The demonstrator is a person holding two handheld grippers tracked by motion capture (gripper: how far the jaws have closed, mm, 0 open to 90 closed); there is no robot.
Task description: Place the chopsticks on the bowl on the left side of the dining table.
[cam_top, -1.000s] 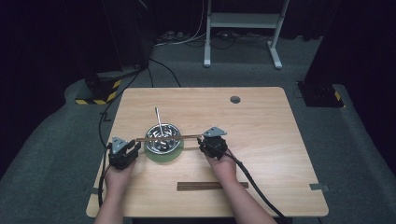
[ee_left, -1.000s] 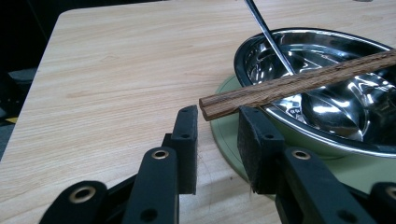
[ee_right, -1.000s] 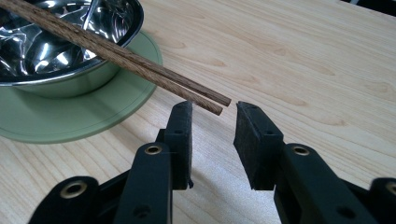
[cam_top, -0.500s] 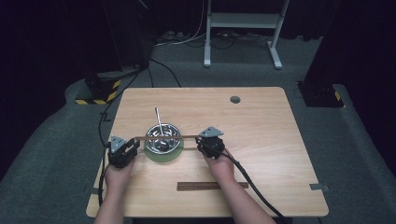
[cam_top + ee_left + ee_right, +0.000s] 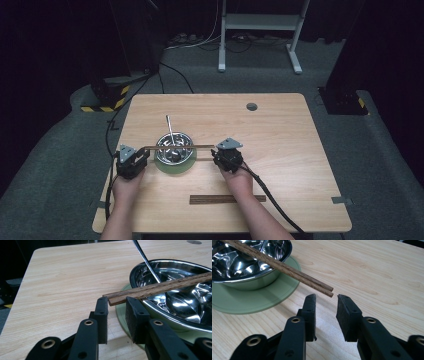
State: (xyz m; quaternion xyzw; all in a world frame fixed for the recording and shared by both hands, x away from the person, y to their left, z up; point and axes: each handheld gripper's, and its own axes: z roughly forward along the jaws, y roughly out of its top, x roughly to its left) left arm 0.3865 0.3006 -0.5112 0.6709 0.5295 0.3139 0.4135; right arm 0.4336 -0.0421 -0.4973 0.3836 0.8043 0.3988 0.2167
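A pair of brown wooden chopsticks (image 5: 180, 146) lies across the rim of a steel bowl (image 5: 173, 150), which stands on a green round mat (image 5: 175, 168). A metal spoon (image 5: 170, 127) leans in the bowl with its handle pointing away. My left gripper (image 5: 141, 152) is open at the chopsticks' left end (image 5: 117, 298), and that end sits right at the jaw tips (image 5: 117, 301). My right gripper (image 5: 217, 151) is open too; the right end (image 5: 329, 291) stops just beyond its tips (image 5: 326, 298), untouched.
A dark wooden strip (image 5: 227, 199) lies flat near the table's front edge, between the person's forearms. A round cable hole (image 5: 251, 106) is at the back right of the tabletop. Cables trail from both grippers off the front and left edges.
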